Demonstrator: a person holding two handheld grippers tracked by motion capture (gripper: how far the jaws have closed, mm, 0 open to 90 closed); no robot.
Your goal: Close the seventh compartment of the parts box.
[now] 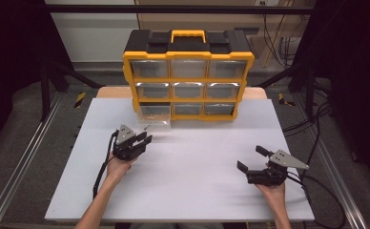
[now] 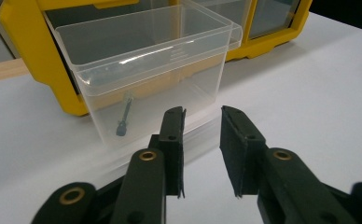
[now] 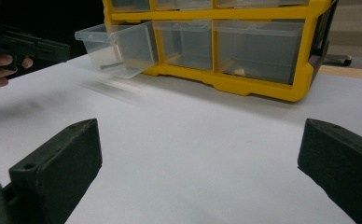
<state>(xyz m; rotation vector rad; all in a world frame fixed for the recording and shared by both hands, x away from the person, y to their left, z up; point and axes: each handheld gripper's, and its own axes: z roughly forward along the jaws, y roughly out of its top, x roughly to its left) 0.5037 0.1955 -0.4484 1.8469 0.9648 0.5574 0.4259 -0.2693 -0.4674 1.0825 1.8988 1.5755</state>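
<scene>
Two grippers over the white bench [image 1: 188, 191], and the action sits on the left side. From the high view, the left gripper [image 1: 144, 139] hovers at about nine o'clock of the bench's middle, its jaws aimed toward one o'clock at the clear drawer [image 1: 154, 114], which is pulled out of the bottom-left slot of the yellow organizer [image 1: 189, 71]. In the left gripper view the drawer [image 2: 146, 70] stands just beyond the jaws, hanging out of its slot, and a small dark screw [image 2: 124, 120] lies inside it near the front wall. Those jaws are parted by a narrow gap with nothing between them, only bare bench, and they stop just short of the drawer front, not touching it. Over at four o'clock the right gripper [image 1: 254, 160] rests low in the person's hand, well apart from the organizer, its jaws spread wide and empty. The right gripper view looks across open bench to the organizer [image 3: 263, 84] at twelve o'clock, with the drawer [image 3: 118, 49] jutting out at eleven and the left gripper [image 3: 53, 49] at ten o'clock beside it.
</scene>
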